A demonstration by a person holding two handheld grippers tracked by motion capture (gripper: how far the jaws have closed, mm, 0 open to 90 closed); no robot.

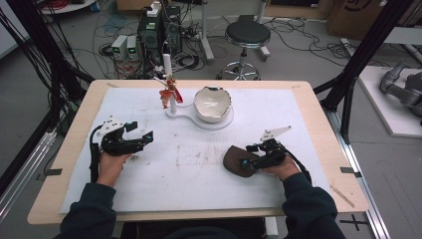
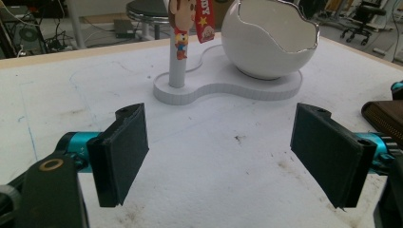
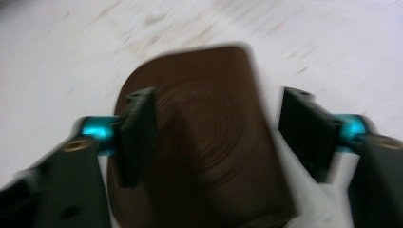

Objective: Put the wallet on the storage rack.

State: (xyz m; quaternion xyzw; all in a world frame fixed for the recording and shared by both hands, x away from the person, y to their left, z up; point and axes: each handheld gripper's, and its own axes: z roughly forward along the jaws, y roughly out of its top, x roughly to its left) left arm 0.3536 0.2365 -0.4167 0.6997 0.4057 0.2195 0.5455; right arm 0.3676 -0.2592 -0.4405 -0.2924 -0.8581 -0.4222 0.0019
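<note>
A: What's the surface like?

B: Light wooden desk [image 1: 318, 107] with a white mat [image 1: 199, 169] over most of it. Mat is scuffed, brownish marks near the middle. Room behind is cluttered: black stool [image 1: 247, 35], a stack of electronics boxes [image 1: 159, 30] on the floor, cables everywhere, dark frame posts at both sides.

A: On the mat?

B: White stand [image 1: 196, 118] at the far centre. It carries a thin post [image 1: 169, 74] with a small cartoon charm [image 1: 168, 92] hung on it, and a white eggshell-shaped bowl [image 1: 213, 103] with a broken-looking rim.

A: And the wallet?

B: Brown wallet [image 1: 239, 160], flat on the mat, near right, right under the right gripper [image 1: 249, 158].

A: Gripper states?

B: Left gripper [image 1: 142, 137] rests near left, fingers [image 2: 121, 152] wide apart, nothing but mat between them. Right one: fingers [image 3: 138, 133] apart, straddling the wallet from above. One overlaps its edge, the other stands clear to the side. Not clamped as far as I see.

A: Anything unclear?

B: Right gripper view is motion-blurred, so contact with the wallet is hard to call. From above, the hand covers the wallet's near edge. Left gripper view cuts the wallet [image 2: 382, 118] off at the frame edge; a zip shows.
</note>
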